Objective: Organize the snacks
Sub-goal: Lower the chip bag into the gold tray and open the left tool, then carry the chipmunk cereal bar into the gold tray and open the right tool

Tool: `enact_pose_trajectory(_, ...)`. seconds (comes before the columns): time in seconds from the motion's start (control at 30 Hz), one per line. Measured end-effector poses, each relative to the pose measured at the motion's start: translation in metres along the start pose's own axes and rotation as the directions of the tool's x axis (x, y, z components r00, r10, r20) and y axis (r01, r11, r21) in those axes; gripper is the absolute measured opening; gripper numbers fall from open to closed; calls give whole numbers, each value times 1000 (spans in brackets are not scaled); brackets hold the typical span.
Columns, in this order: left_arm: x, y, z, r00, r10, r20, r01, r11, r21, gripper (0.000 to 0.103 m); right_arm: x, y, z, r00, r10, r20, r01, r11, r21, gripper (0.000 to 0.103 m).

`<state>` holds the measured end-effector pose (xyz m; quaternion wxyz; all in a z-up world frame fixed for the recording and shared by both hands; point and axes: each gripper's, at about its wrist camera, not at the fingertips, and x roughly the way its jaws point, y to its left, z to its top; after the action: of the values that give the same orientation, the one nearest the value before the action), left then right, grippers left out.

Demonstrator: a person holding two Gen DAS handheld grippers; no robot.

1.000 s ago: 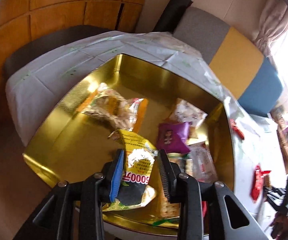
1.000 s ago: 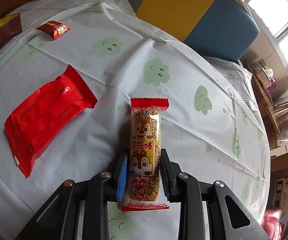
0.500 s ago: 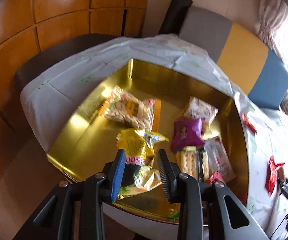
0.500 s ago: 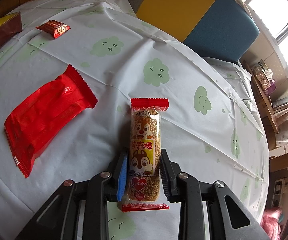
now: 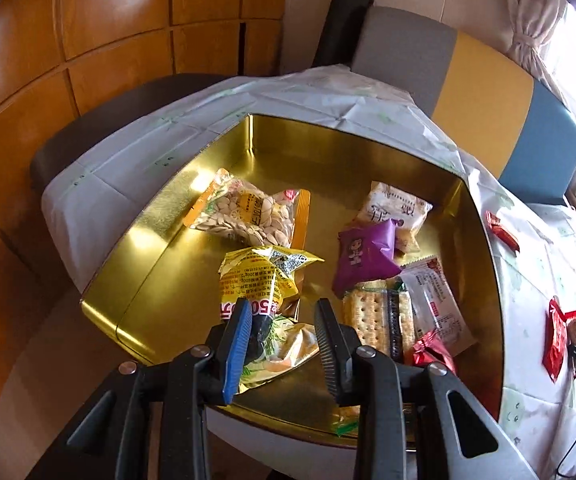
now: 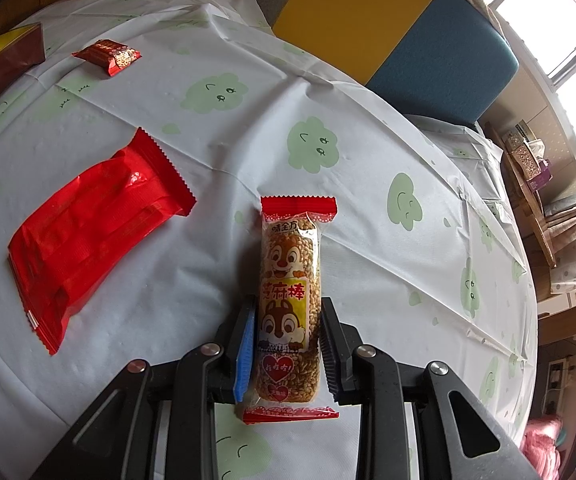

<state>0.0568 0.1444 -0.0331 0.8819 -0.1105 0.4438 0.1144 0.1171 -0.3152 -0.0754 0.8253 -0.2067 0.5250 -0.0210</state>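
Right wrist fingers [image 6: 288, 340] pinching sesame bar [image 6: 289, 300], left fingers [image 5: 282, 340] spread, yellow packet [image 5: 260, 280] partly hidden

Gold tin [image 5: 367, 152], purple packet [image 5: 363, 256], red wrapper [image 6: 88, 232], green-cloud white tablecloth [image 6: 367, 120]

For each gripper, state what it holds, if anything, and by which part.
The left gripper is open and holds nothing. The right gripper clamps the sesame stick bar across its lower half, by its long sides.
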Motion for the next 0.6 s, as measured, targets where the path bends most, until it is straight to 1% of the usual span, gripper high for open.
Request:
enact_pose_trajectory(0.27,-24,-16,-6,998,-19,65,15,998,60,33,-1,1,0,1000,0,0,0,1000,1,30)
enact_pose_trajectory(0.43,-31,-25,-11,996,-40,76,33,995,92,33,-1,1,0,1000,-1,0,1,1000,3,30)
enact_pose_trajectory(0.6,-32,-30,-16,996,-55,66,48,994,102,33,-1,-3,1,1000,15,-6,-15,1000,27,29)
